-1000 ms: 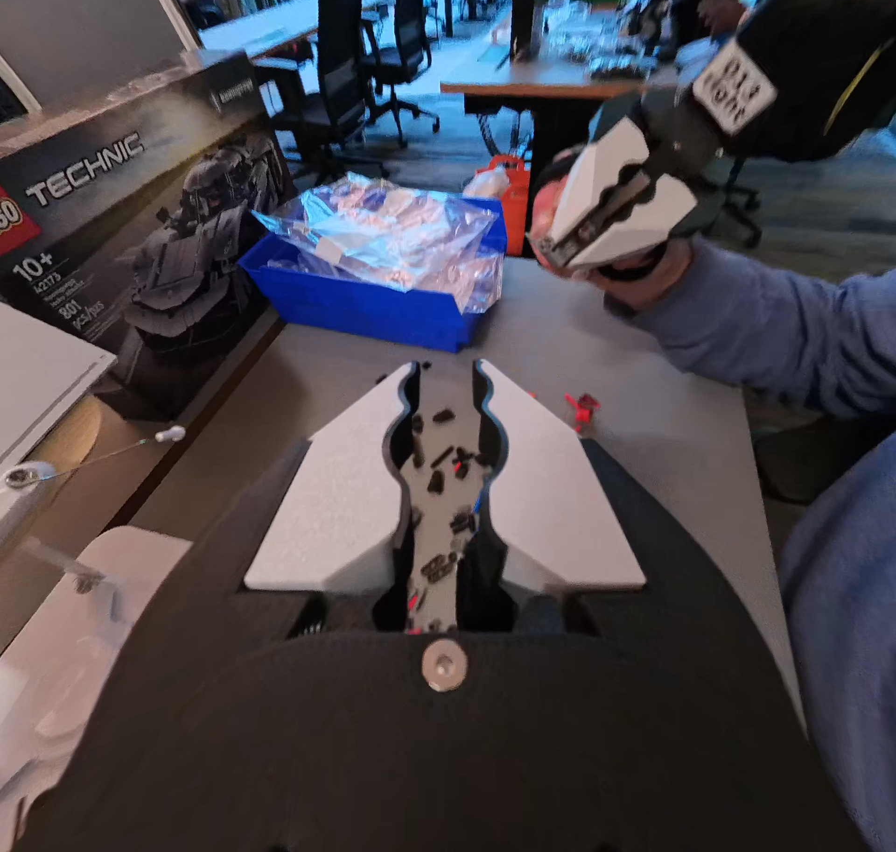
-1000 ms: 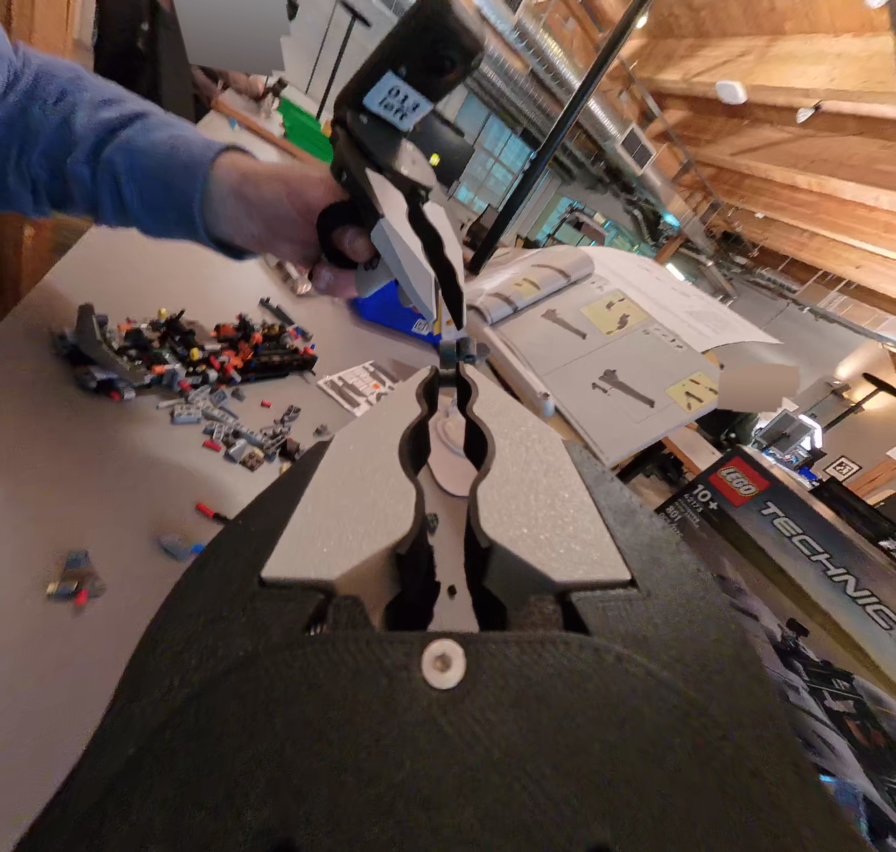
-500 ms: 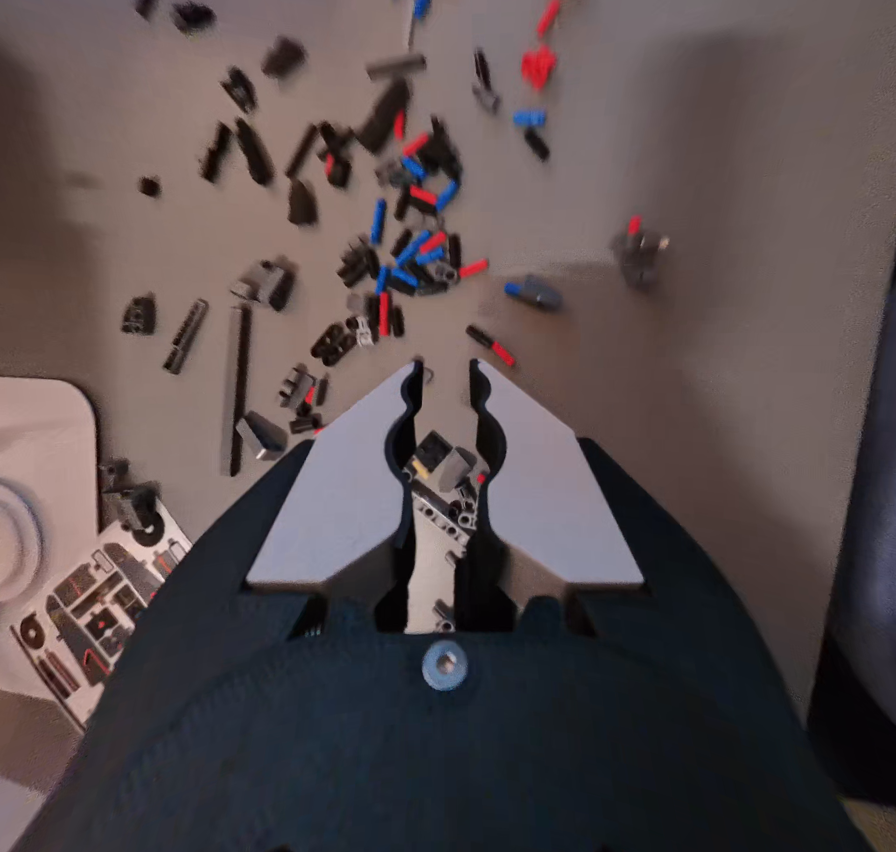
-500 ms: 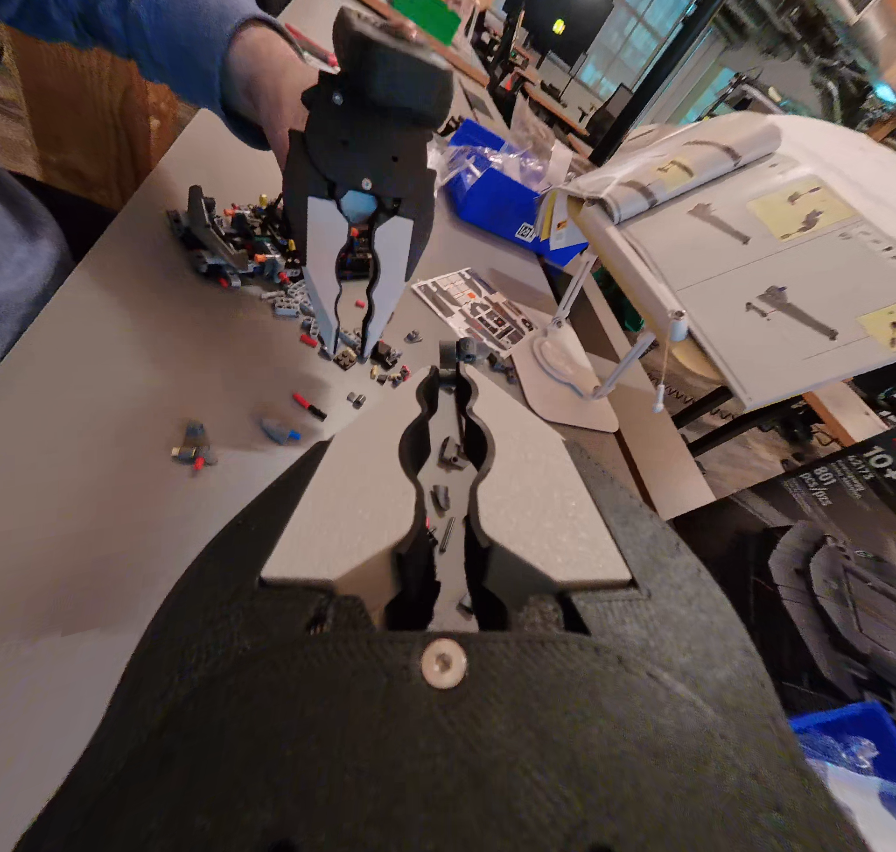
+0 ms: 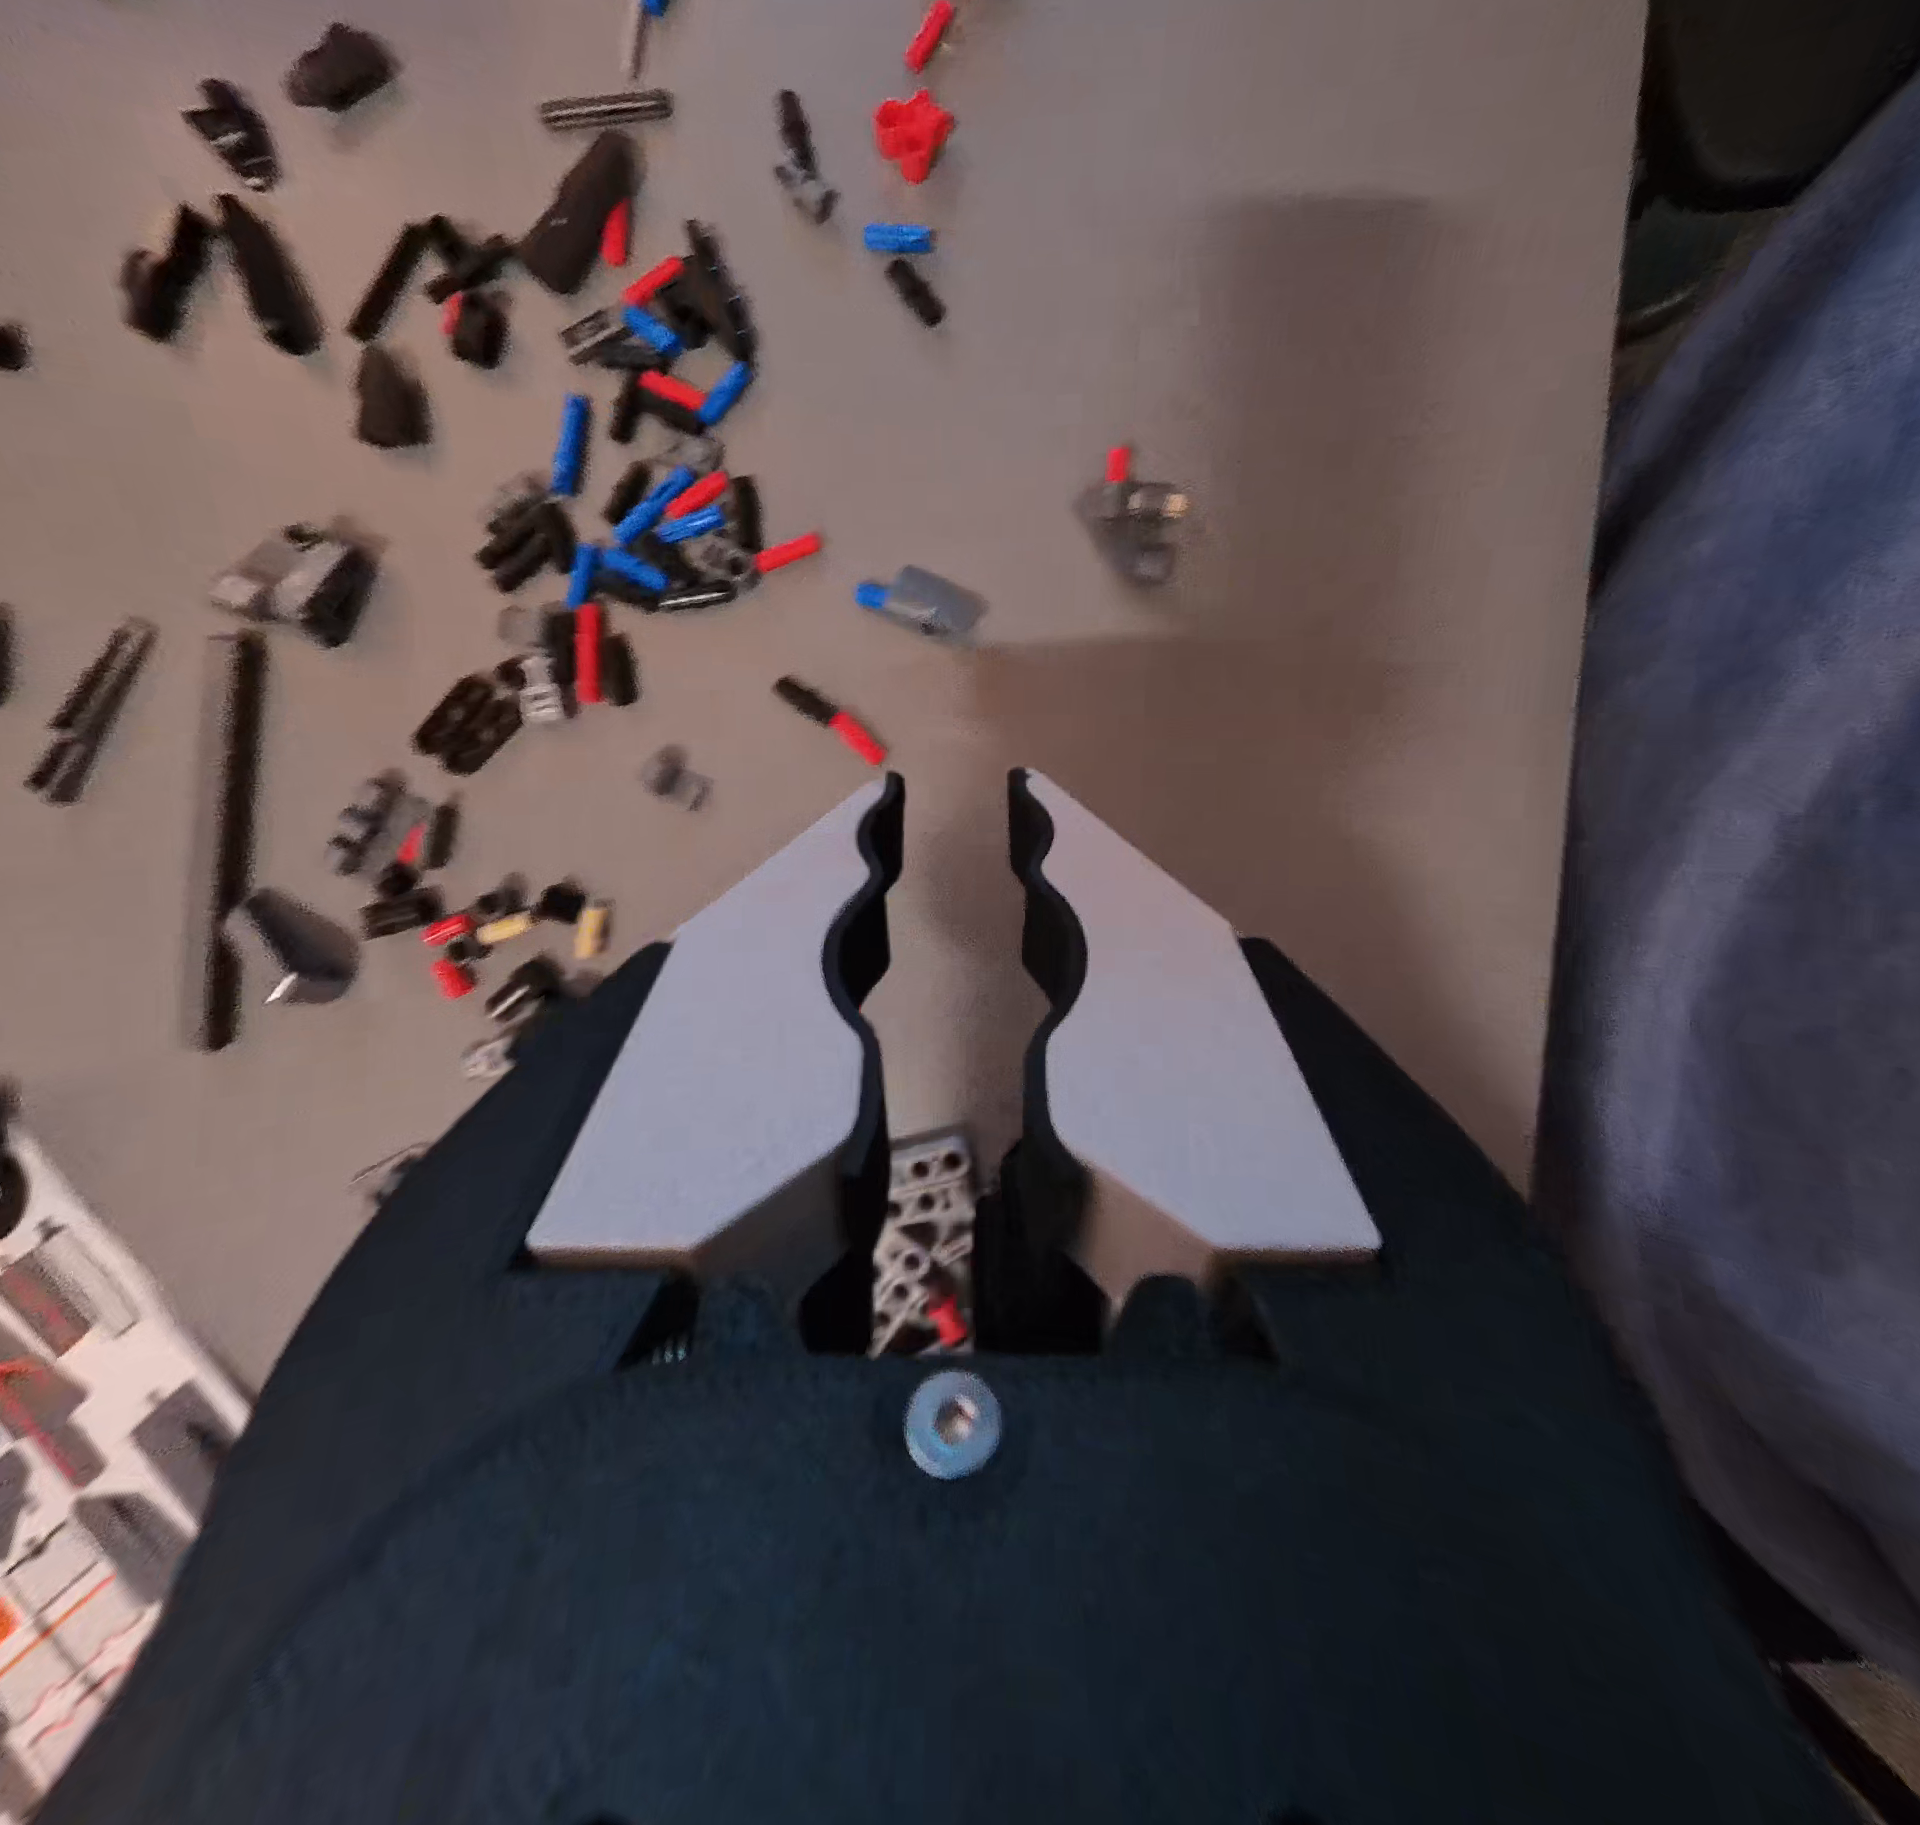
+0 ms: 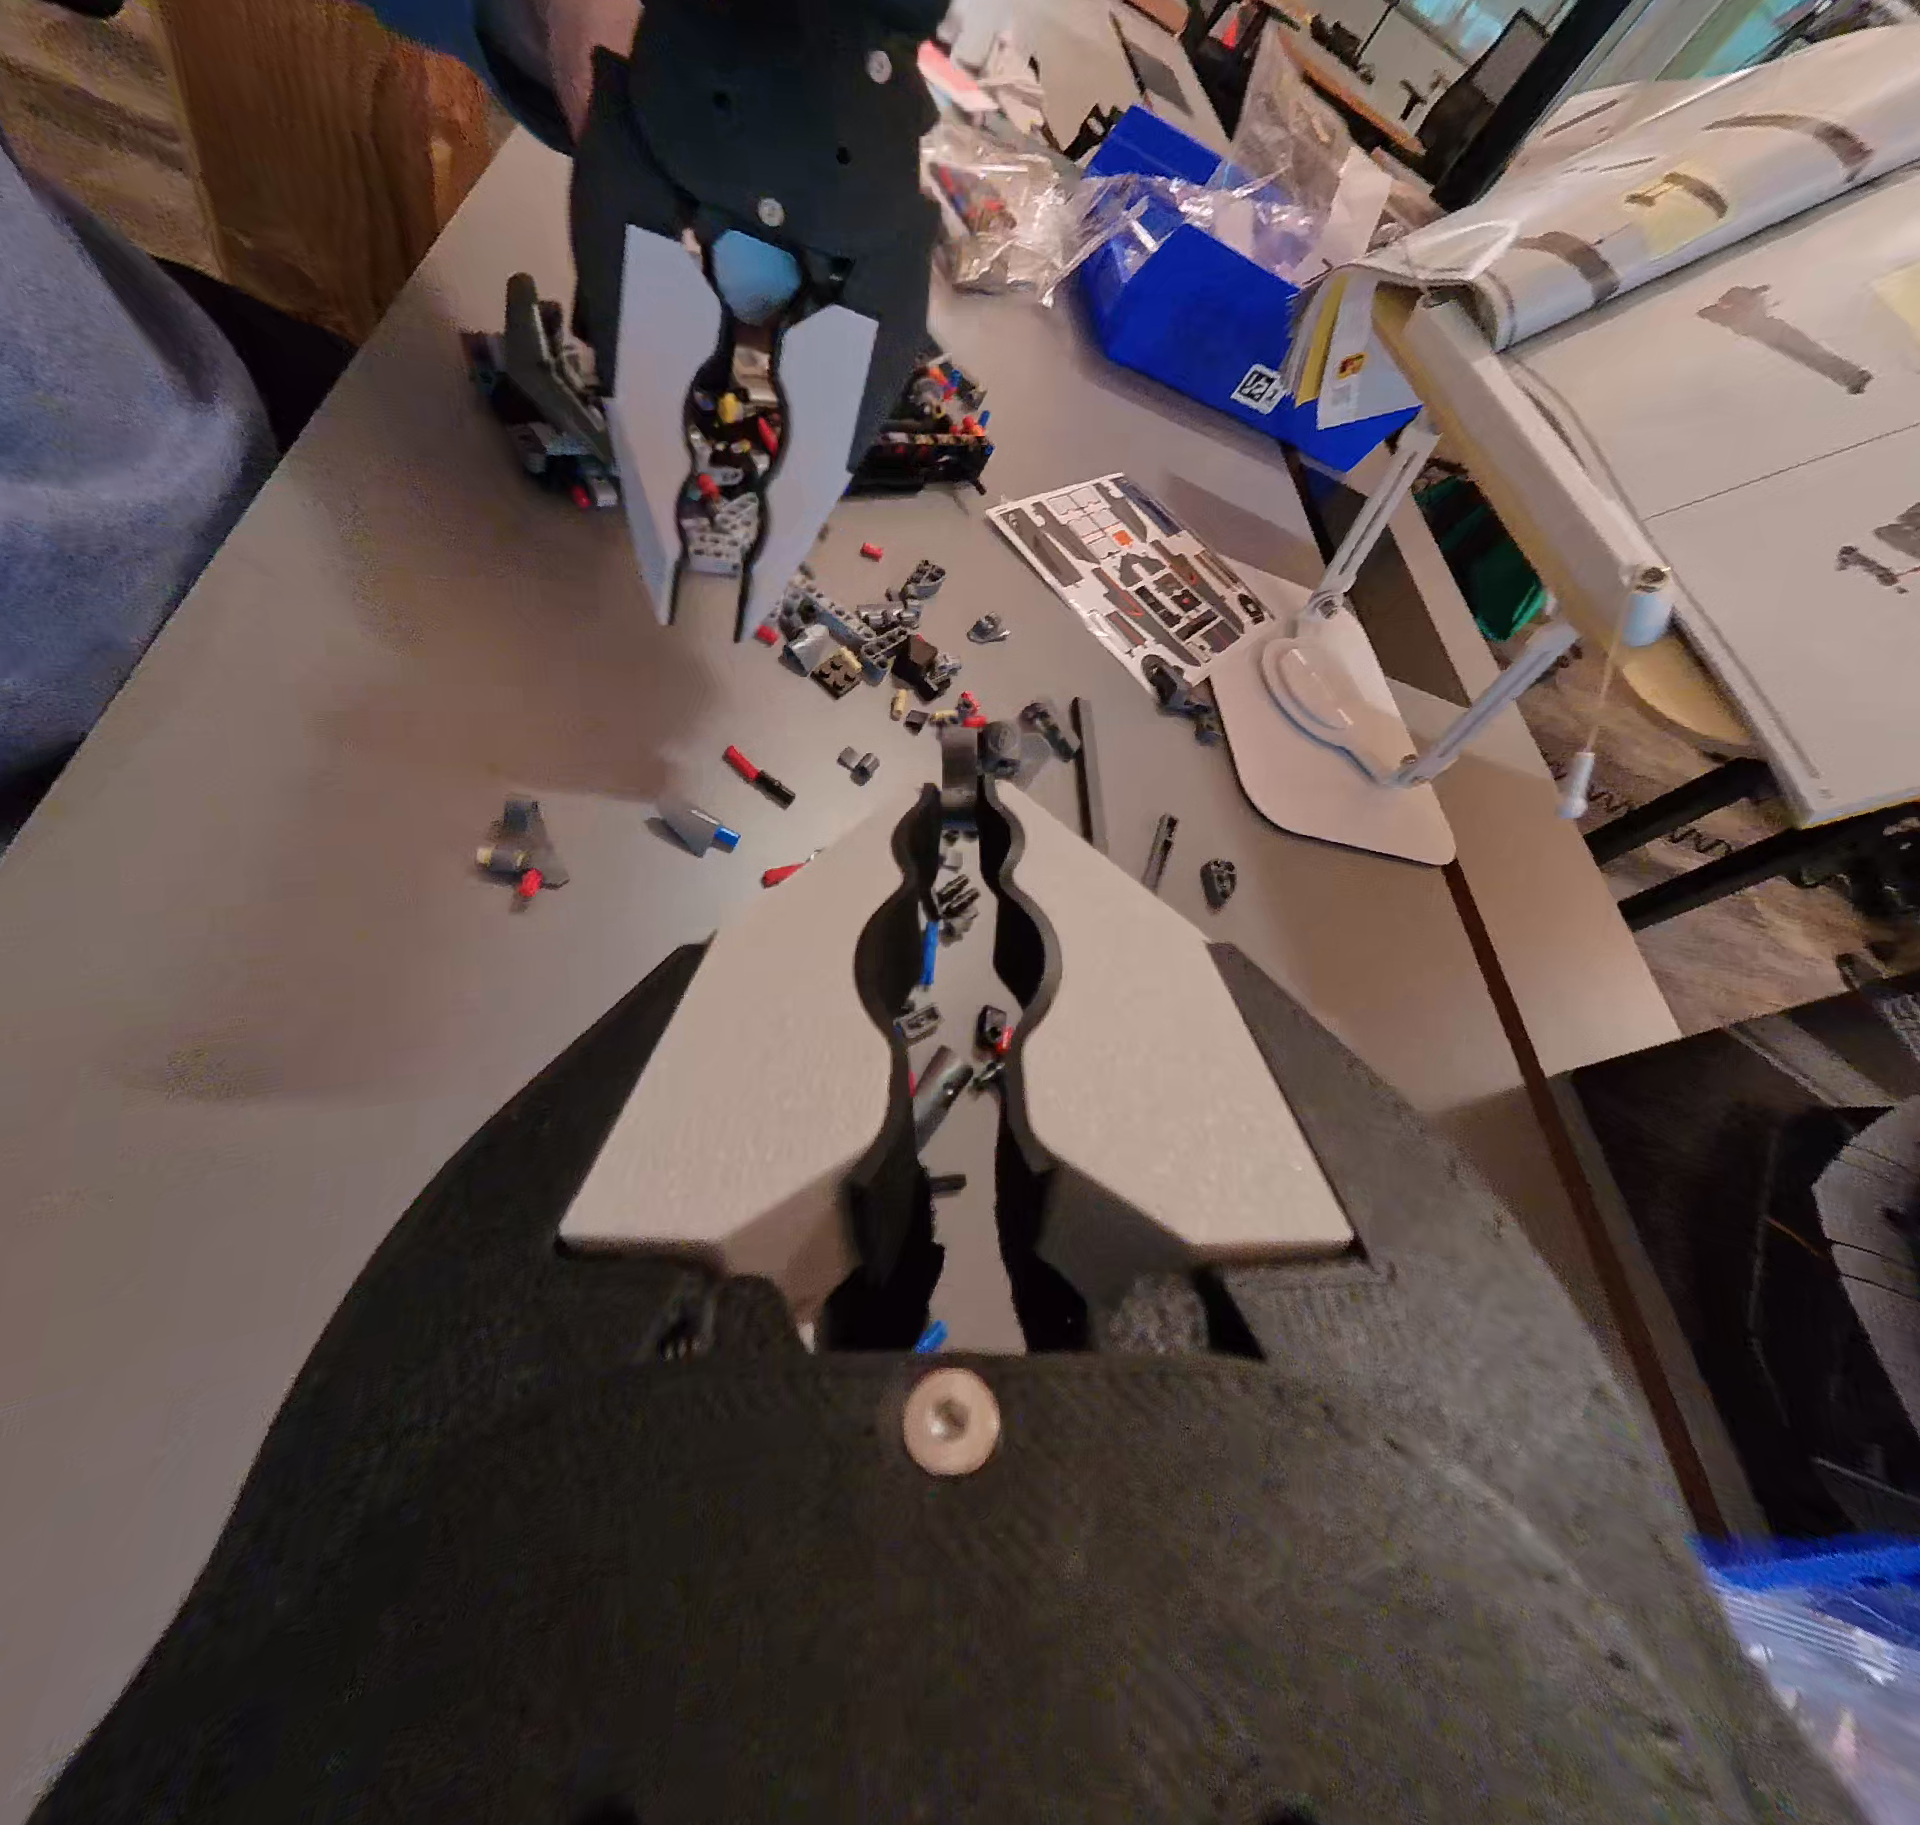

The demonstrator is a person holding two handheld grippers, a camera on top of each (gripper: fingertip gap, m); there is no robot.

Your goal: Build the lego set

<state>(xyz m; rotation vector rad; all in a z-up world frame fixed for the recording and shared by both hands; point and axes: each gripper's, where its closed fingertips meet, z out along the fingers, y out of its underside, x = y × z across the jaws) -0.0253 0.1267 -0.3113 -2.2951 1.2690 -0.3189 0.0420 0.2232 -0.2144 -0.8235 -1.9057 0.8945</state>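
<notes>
My left gripper [image 5: 951, 788] points down at the grey table [image 5: 1299, 373], jaws a little apart and empty; a light grey beam [image 5: 925, 1225] lies on the table below its gap. Loose black, blue and red pins [image 5: 644, 528] lie ahead to the left, and a red-black pin [image 5: 831, 721] lies by the left fingertip. In the right wrist view the left gripper [image 6: 707, 627] hovers above loose pieces [image 6: 862, 632], in front of the partly built dark model [image 6: 540, 393]. My right gripper [image 6: 961, 804] is shut on a small dark grey piece [image 6: 961, 762] above the table.
A sticker sheet [image 6: 1132, 570], a white stand base [image 6: 1340, 767] and an open instruction booklet [image 6: 1662, 321] are to the right. A blue bin [image 6: 1174, 321] with plastic bags stands behind. The set's box [image 6: 1849, 1256] is off the table's right edge. A blue sleeve [image 5: 1766, 840] borders the table.
The left gripper swung from level to pointing down at the table, then shifted right past the pins. The right gripper tilted down toward the table, still holding its small piece.
</notes>
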